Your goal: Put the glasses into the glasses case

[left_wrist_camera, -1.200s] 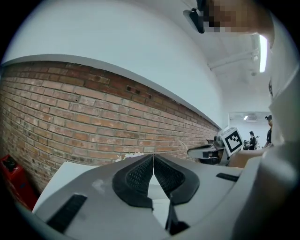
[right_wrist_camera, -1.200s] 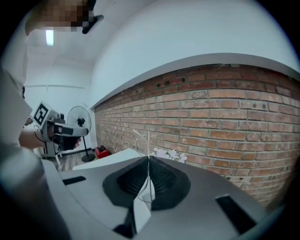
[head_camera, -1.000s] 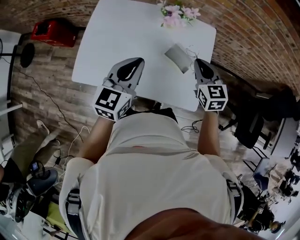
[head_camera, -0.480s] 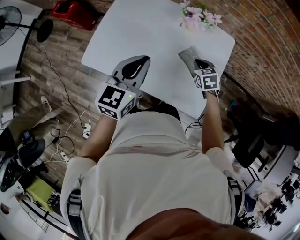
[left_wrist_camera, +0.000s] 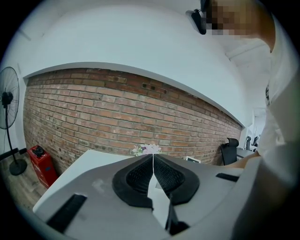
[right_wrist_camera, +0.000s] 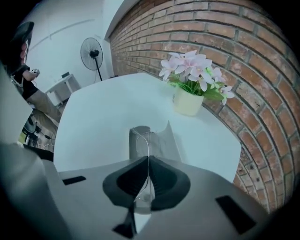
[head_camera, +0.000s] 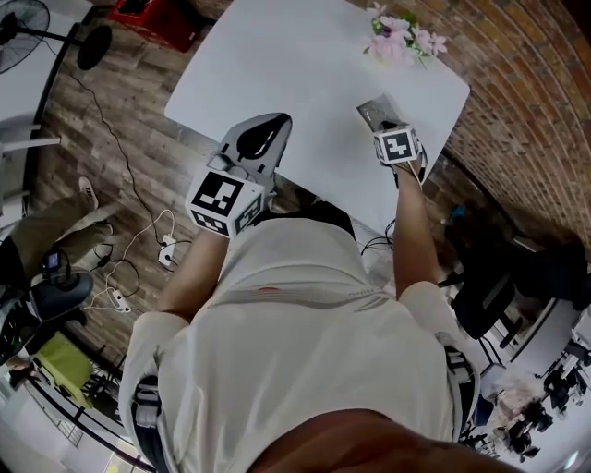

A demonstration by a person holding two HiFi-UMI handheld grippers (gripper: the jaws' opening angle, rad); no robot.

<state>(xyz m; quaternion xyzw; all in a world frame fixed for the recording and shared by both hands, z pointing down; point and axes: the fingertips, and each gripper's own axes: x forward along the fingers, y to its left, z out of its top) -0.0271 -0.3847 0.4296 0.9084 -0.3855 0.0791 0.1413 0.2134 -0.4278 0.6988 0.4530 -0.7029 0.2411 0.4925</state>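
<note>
The grey glasses case (right_wrist_camera: 151, 140) lies open on the white table (head_camera: 277, 65), near its right edge, also seen in the head view (head_camera: 377, 113). My right gripper (right_wrist_camera: 148, 159) hovers right behind it, shut on the glasses (right_wrist_camera: 144, 194); their thin wire frame and clear lenses stick out forward over the case. In the head view the right gripper (head_camera: 394, 131) is mostly covered by its marker cube. My left gripper (left_wrist_camera: 153, 157) is shut with nothing in it, held at the table's near edge (head_camera: 261, 139).
A pot of pink flowers (right_wrist_camera: 190, 86) stands at the far right corner of the table (head_camera: 404, 39), by the brick wall. On the floor are a red box (head_camera: 152, 18), a fan (head_camera: 18, 23), cables and a black chair (head_camera: 485, 286).
My right gripper has moved forward over the table up to the case, carrying the glasses. The left gripper has stayed by the near edge.
</note>
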